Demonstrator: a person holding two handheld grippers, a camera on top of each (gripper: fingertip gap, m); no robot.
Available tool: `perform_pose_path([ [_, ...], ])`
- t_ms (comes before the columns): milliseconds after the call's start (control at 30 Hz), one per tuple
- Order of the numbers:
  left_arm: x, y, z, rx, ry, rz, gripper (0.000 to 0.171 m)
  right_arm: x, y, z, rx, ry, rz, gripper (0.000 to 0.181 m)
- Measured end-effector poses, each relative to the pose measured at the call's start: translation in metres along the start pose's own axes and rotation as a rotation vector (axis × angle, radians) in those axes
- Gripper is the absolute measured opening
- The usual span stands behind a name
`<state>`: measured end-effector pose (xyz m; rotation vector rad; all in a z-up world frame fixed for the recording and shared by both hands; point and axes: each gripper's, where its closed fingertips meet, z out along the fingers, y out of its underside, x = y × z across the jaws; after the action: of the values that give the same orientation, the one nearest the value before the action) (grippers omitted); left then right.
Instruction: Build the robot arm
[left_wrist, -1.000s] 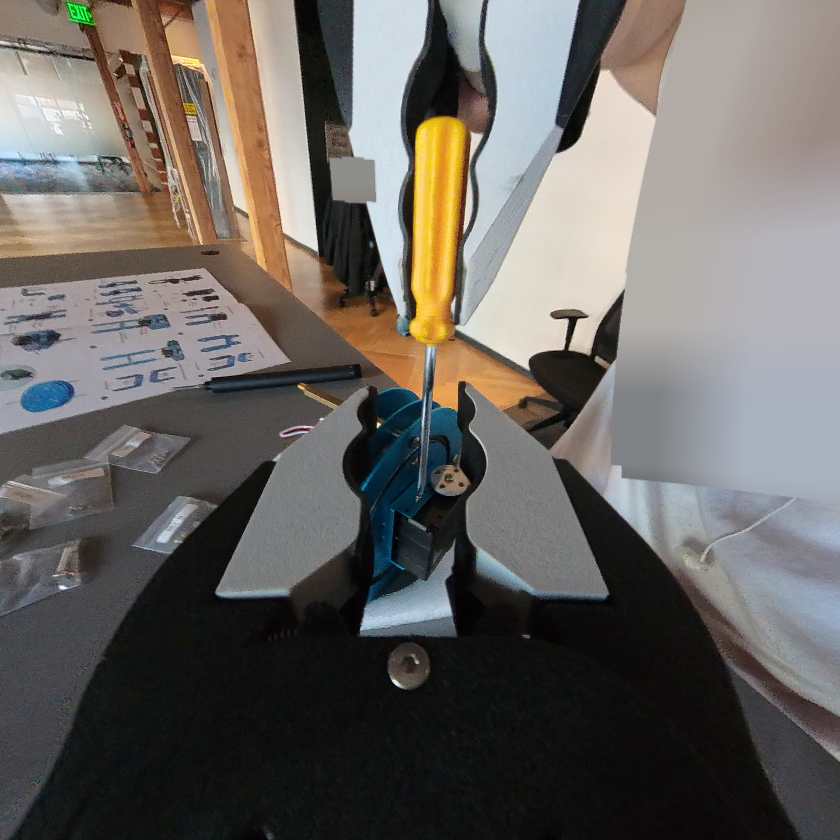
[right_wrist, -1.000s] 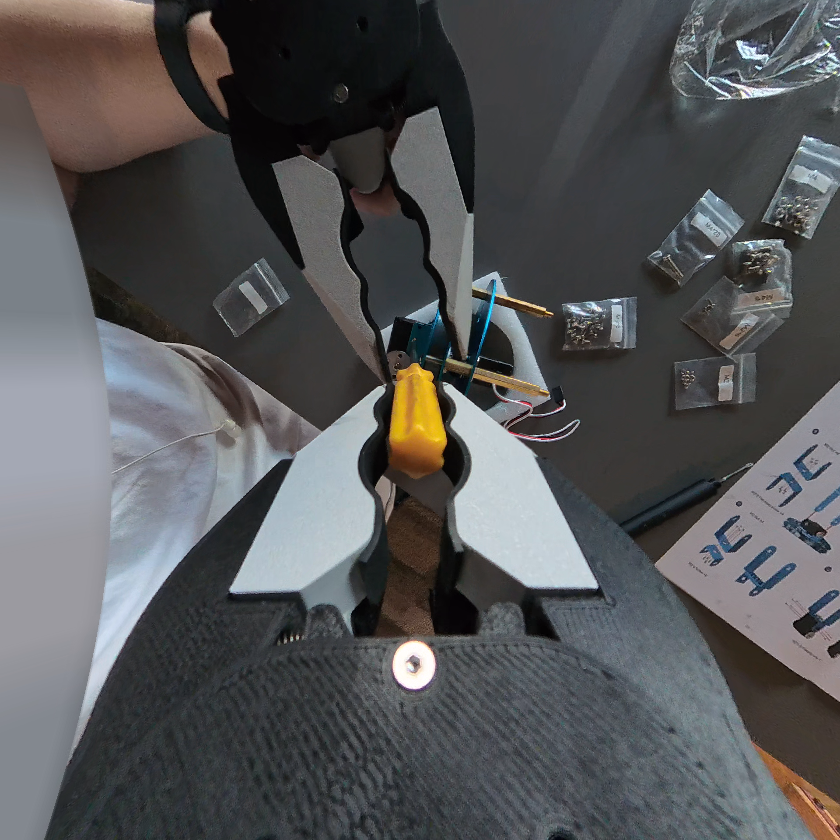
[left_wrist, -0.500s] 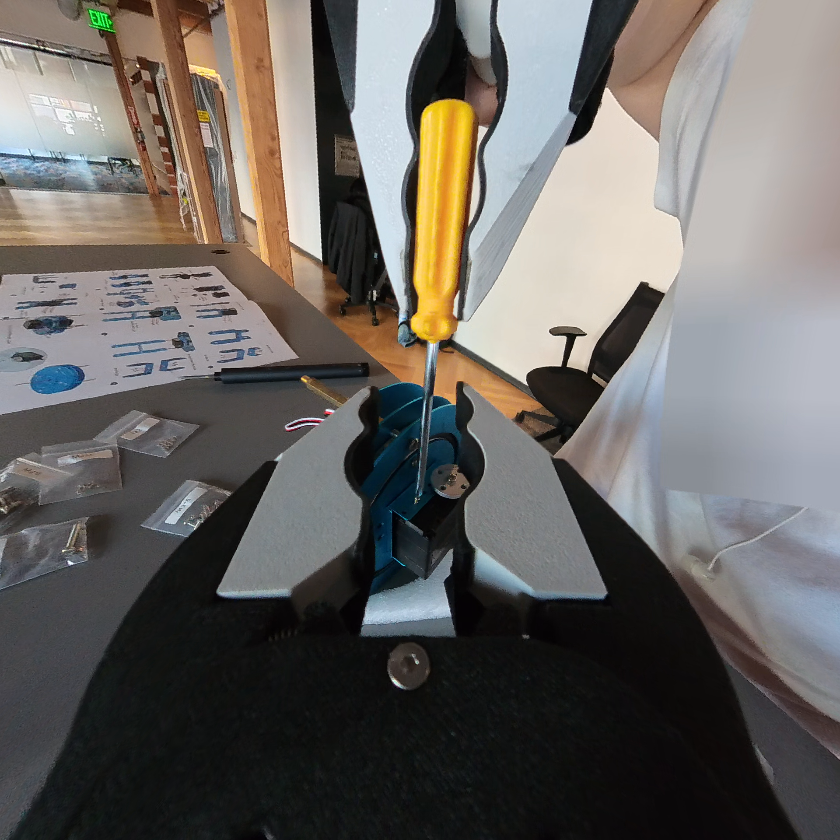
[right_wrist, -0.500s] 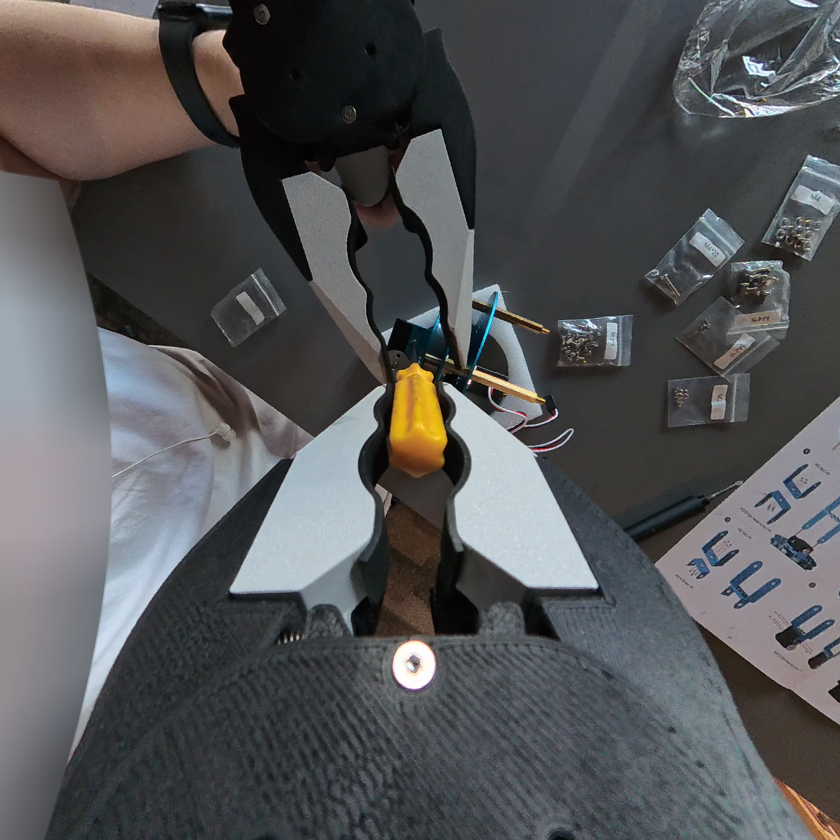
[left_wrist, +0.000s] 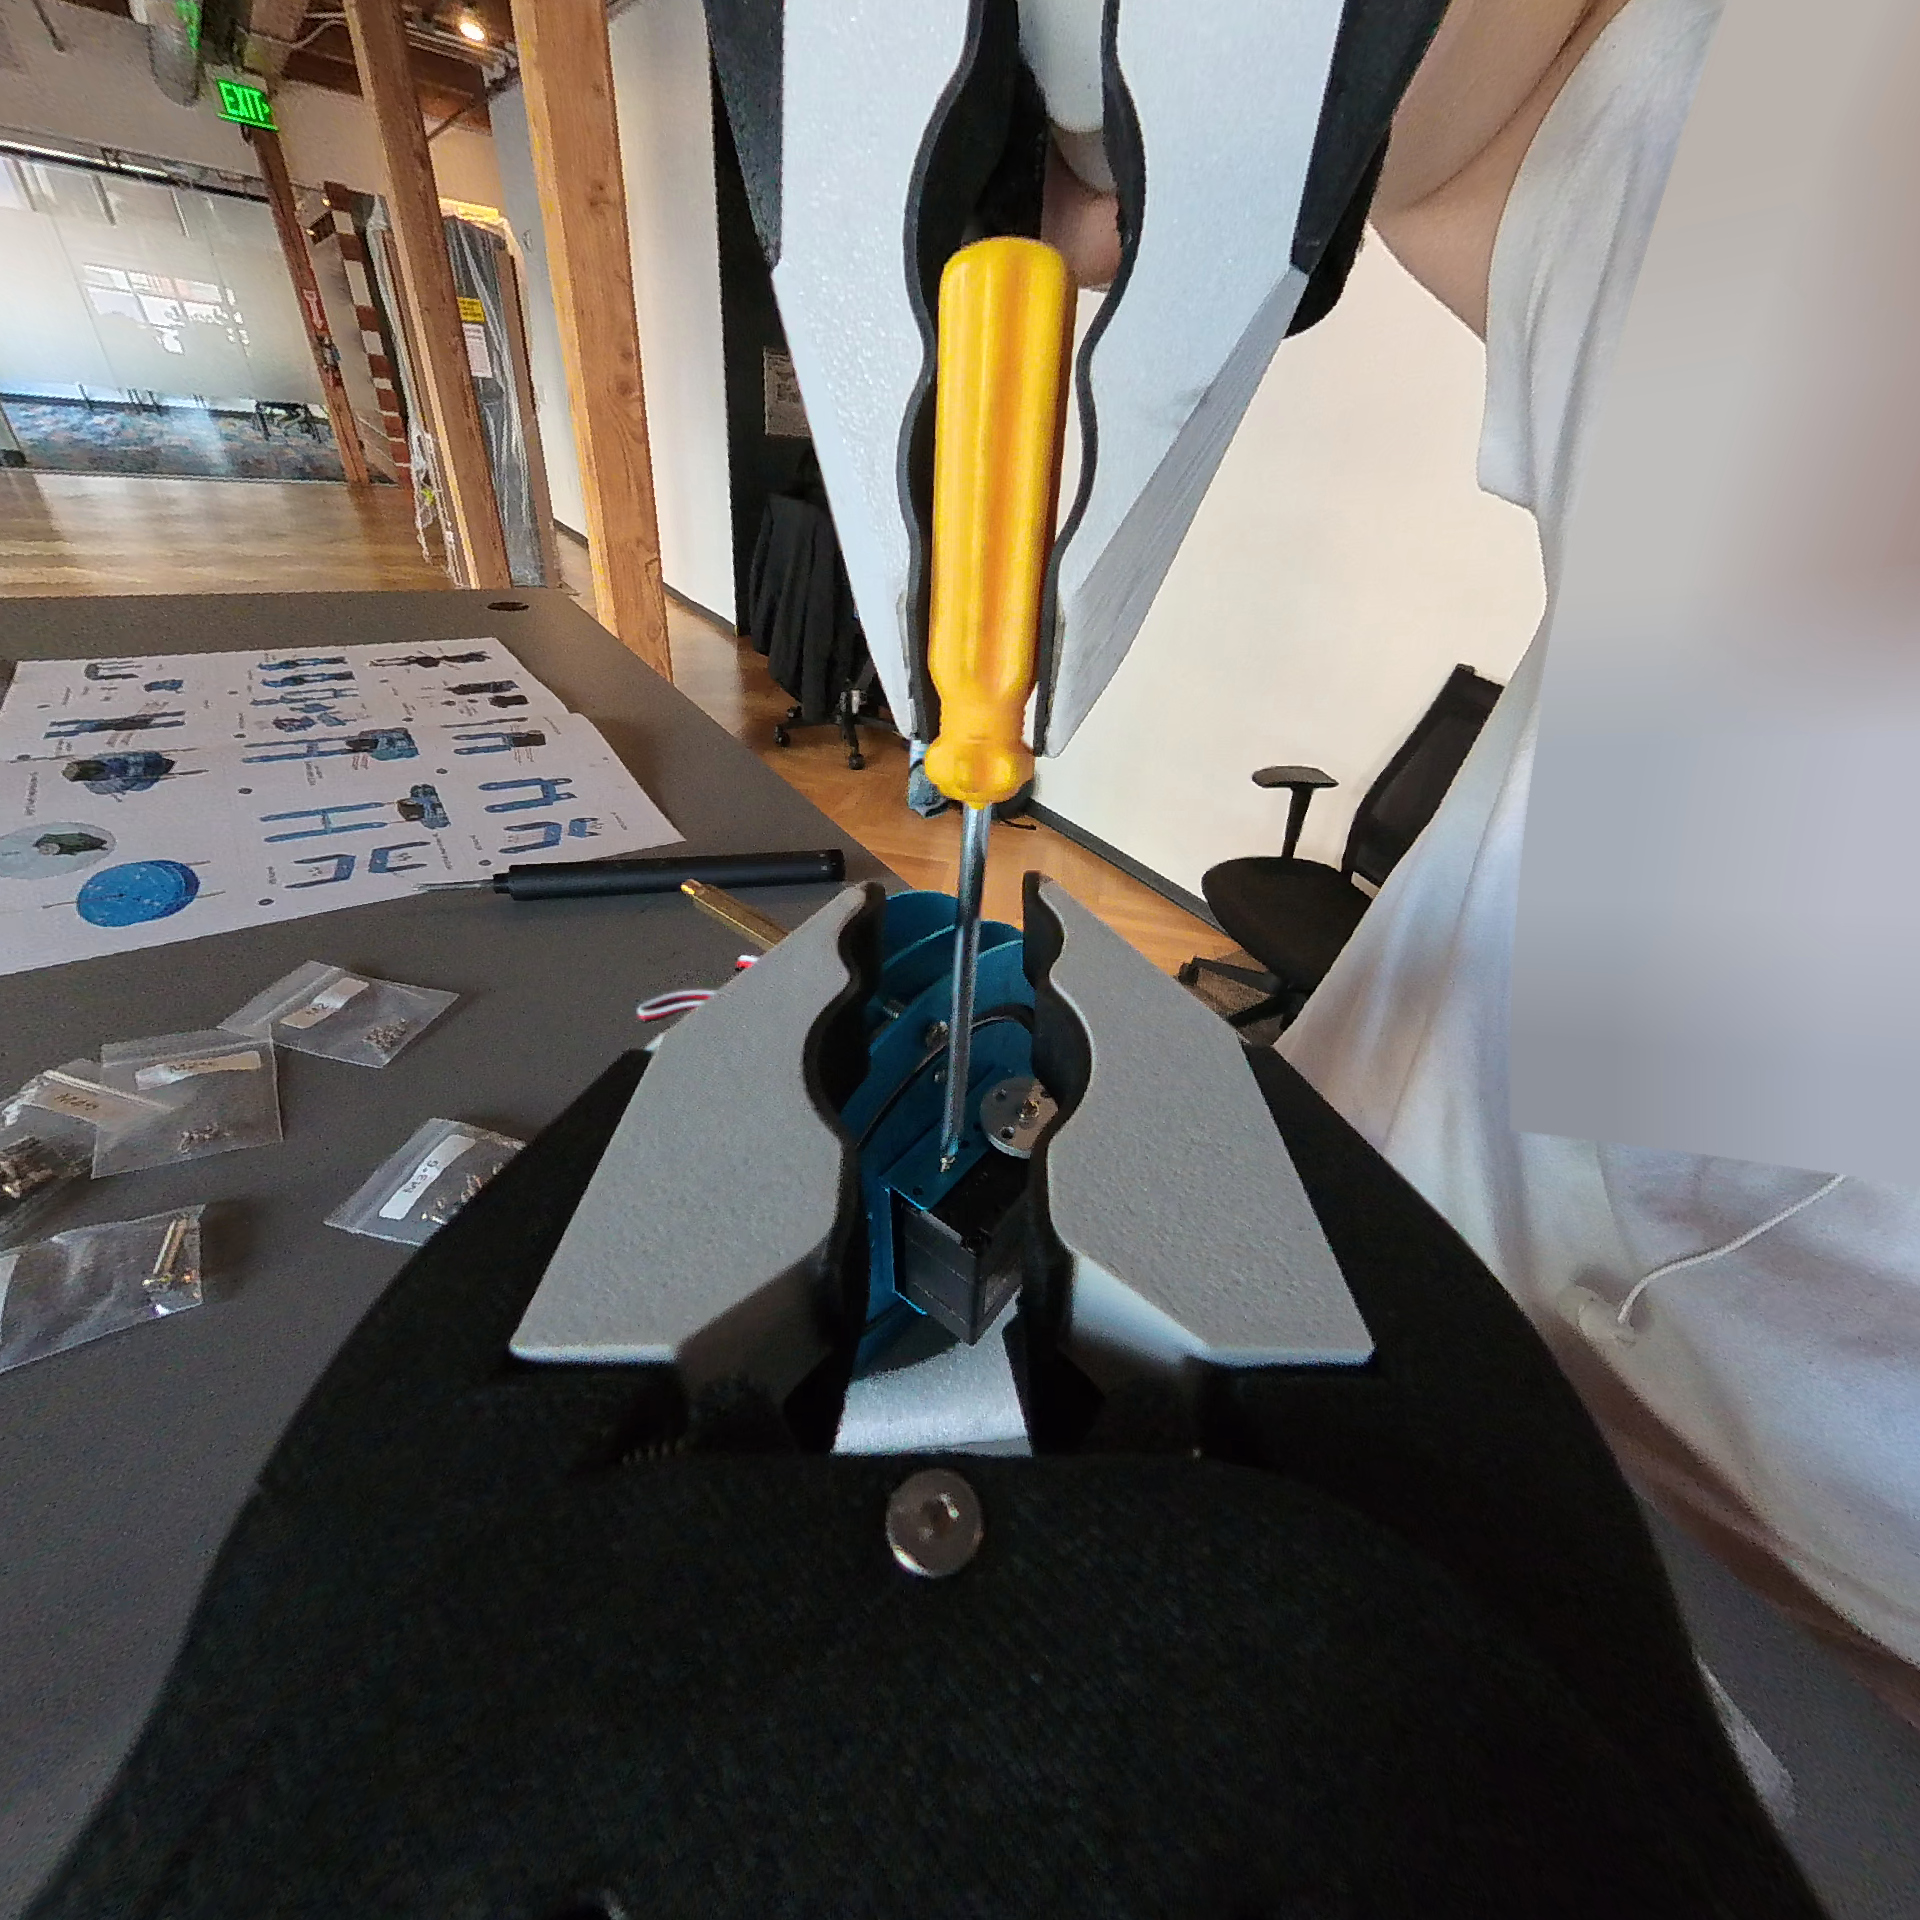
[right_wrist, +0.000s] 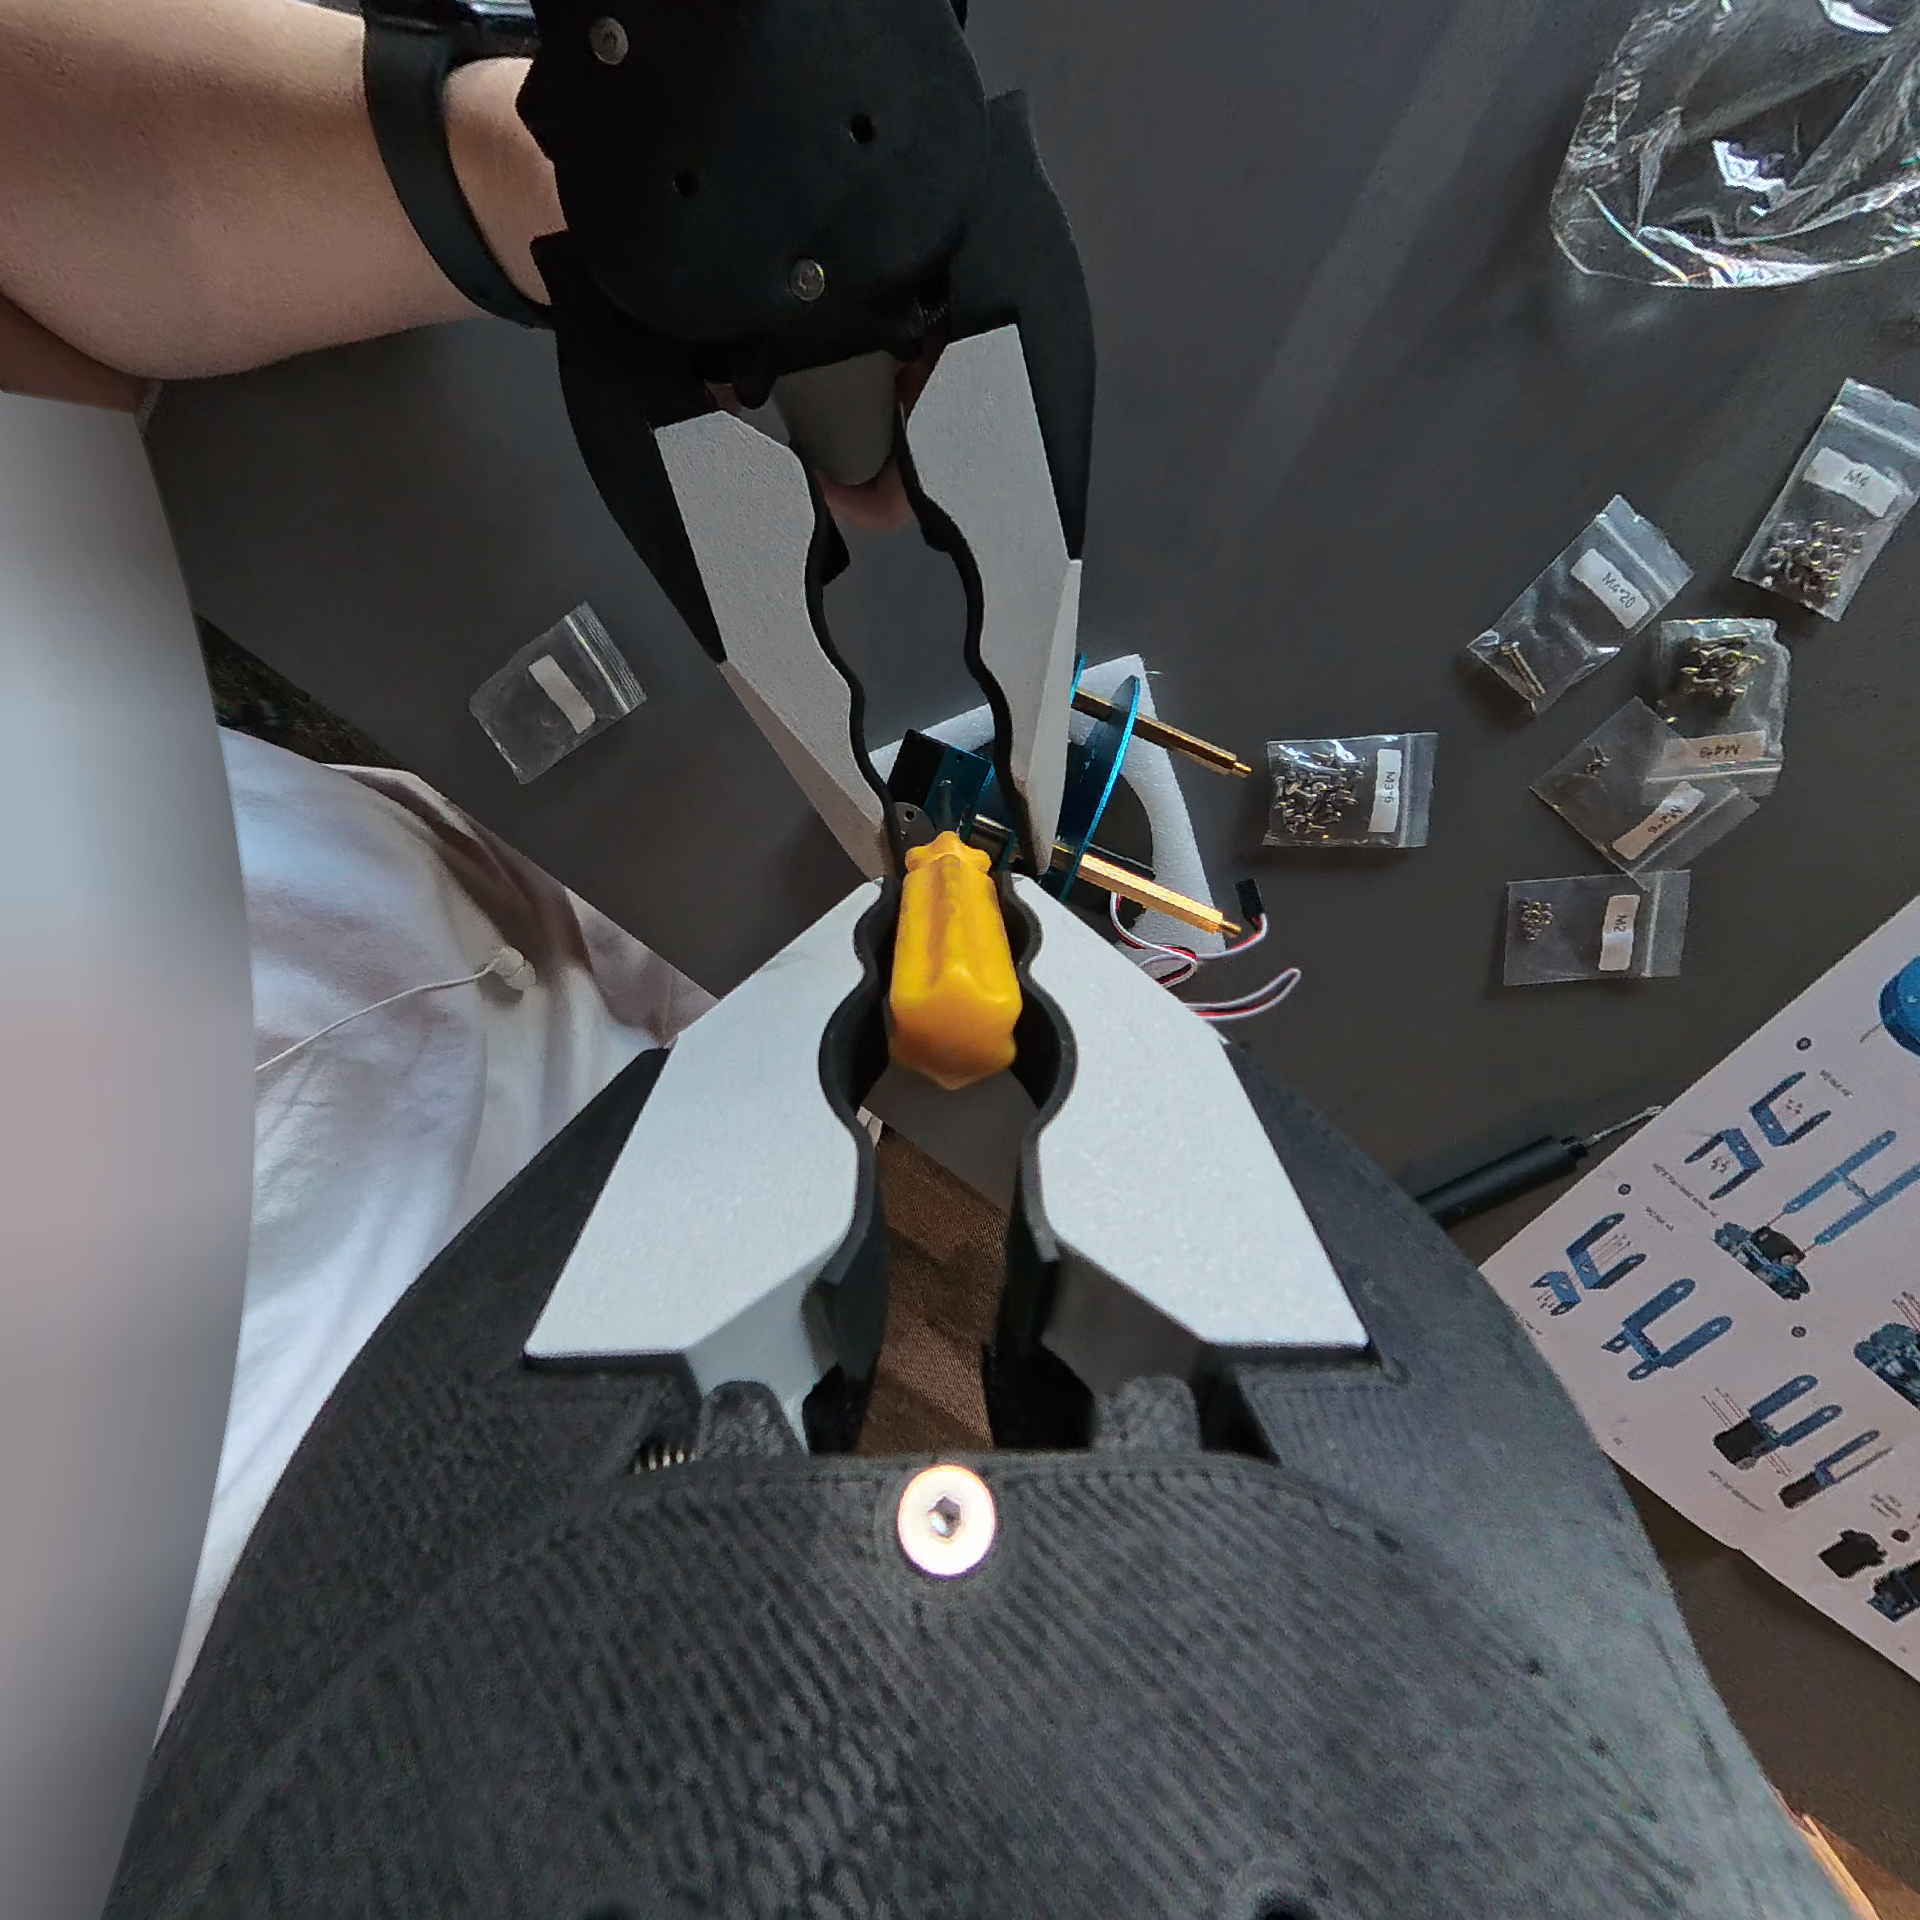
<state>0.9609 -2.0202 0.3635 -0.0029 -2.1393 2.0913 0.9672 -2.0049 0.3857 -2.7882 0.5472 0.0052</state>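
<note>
My left gripper (left_wrist: 948, 899) is shut on a blue metal assembly (left_wrist: 914, 1049) with a black servo (left_wrist: 961, 1262), and holds it over a white foam block (left_wrist: 925, 1403). My right gripper (right_wrist: 952, 883) is shut on a yellow-handled screwdriver (right_wrist: 951, 987). It comes down from above in the left wrist view (left_wrist: 982, 727). The screwdriver (left_wrist: 992, 520) stands upright with its tip on a small screw on the blue bracket, beside a silver servo horn (left_wrist: 1018, 1117). In the right wrist view, the left gripper (right_wrist: 961, 842) reaches in from the top and clamps the blue assembly (right_wrist: 1101, 758), which has brass standoffs (right_wrist: 1153, 894).
Several small bags of screws (right_wrist: 1351, 790) lie on the dark grey table (right_wrist: 1299, 416). A printed instruction sheet (left_wrist: 312, 769) and a black pen-like tool (left_wrist: 675, 873) lie at the far side. A person in a white shirt (right_wrist: 395, 1039) sits close. A crumpled clear bag (right_wrist: 1745, 156) lies farther off.
Both grippers keep their grips and the screwdriver tip stays on the screw. The left wrist view has swung slightly, so the table items sit further right in it.
</note>
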Motion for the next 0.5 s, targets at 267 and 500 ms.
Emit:
perform_pose_path([
  [267, -0.001, -0.005, -0.003, 0.023, -0.002, -0.003, 0.023, 0.001, -0.002, 0.001, -0.014, -0.006, 0.0, 0.018],
  [500, 0.002, -0.014, -0.006, 0.048, -0.014, 0.014, 0.017, 0.001, -0.004, 0.001, -0.044, -0.006, 0.008, 0.018],
])
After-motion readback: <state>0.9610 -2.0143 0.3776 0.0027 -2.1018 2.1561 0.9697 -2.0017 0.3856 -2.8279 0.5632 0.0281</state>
